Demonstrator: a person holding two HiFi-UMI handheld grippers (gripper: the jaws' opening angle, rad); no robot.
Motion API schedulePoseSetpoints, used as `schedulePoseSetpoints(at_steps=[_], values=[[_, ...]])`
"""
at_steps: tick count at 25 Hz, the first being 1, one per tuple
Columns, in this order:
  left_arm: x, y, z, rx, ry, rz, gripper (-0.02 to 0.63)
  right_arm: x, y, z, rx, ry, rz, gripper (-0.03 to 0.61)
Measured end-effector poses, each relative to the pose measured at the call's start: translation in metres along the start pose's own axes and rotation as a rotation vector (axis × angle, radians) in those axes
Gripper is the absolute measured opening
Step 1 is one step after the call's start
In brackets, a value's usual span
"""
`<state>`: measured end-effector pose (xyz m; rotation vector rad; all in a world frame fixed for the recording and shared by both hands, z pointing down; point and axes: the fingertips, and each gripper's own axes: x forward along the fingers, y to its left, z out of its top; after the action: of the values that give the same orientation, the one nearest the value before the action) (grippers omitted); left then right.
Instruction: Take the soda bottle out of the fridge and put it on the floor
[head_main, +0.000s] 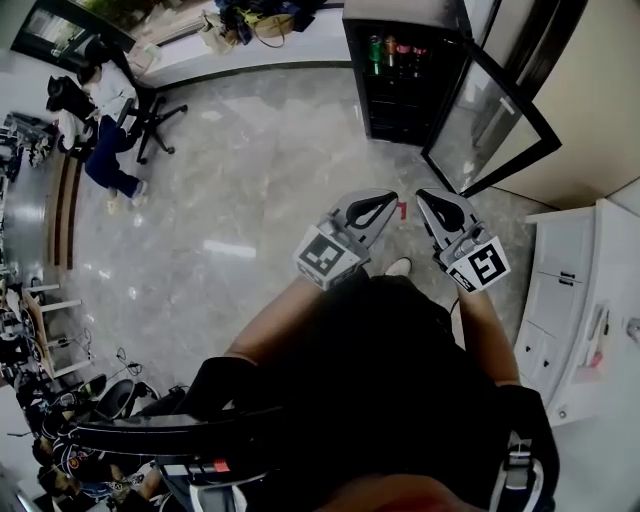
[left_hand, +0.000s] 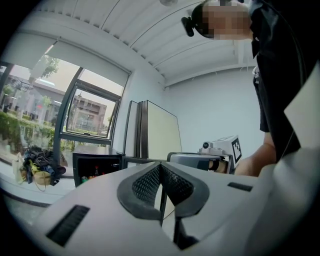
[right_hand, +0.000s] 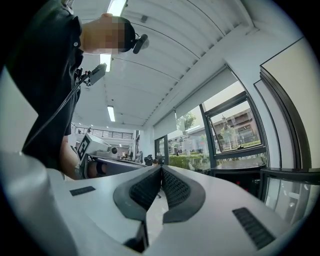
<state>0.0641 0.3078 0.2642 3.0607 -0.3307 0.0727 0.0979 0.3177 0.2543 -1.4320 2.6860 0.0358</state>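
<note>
The small black fridge (head_main: 400, 75) stands at the far side of the floor with its glass door (head_main: 490, 125) swung open to the right. Several bottles and cans (head_main: 392, 52) line its top shelf; I cannot tell which one is the soda bottle. My left gripper (head_main: 390, 200) and right gripper (head_main: 424, 198) are held side by side in front of the person's body, well short of the fridge and pointing towards it. Both are shut with nothing between the pads. In the left gripper view the closed jaws (left_hand: 160, 166) face the fridge (left_hand: 97, 167). The right gripper's jaws (right_hand: 161, 169) also touch.
A white cabinet (head_main: 570, 290) stands close on the right. A person sits on an office chair (head_main: 150, 120) at the far left beside desks. A counter with bags (head_main: 250, 25) runs along the back wall. A small red thing (head_main: 402, 210) lies on the shiny floor.
</note>
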Motion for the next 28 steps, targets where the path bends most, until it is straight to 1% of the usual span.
schedulePoseSetpoints(at_steps=[3, 6, 13, 17, 21, 25, 28], values=[[0.007, 0.008, -0.002, -0.025, 0.016, 0.02, -0.005, 0.003, -0.013, -0.002, 0.017, -0.003, 0.0, 0.011], [0.014, 0.02, -0.004, -0.021, 0.024, 0.02, -0.006, 0.011, -0.025, -0.006, 0.035, -0.001, -0.002, 0.011], [0.037, 0.071, -0.012, -0.034, 0.021, 0.001, -0.005, 0.046, -0.06, -0.024, 0.047, 0.032, -0.025, 0.011], [0.05, 0.117, -0.012, -0.034, 0.018, -0.032, -0.006, 0.085, -0.086, -0.031, 0.041, 0.06, -0.054, 0.011], [0.061, 0.173, -0.009, -0.009, 0.02, -0.068, -0.005, 0.135, -0.12, -0.039, 0.041, 0.092, -0.086, 0.011], [0.076, 0.229, -0.006, -0.043, 0.018, -0.088, -0.005, 0.178, -0.155, -0.048, 0.046, 0.118, -0.141, 0.012], [0.088, 0.259, -0.008, -0.055, 0.014, -0.088, -0.006, 0.197, -0.183, -0.056, 0.049, 0.137, -0.169, 0.012]])
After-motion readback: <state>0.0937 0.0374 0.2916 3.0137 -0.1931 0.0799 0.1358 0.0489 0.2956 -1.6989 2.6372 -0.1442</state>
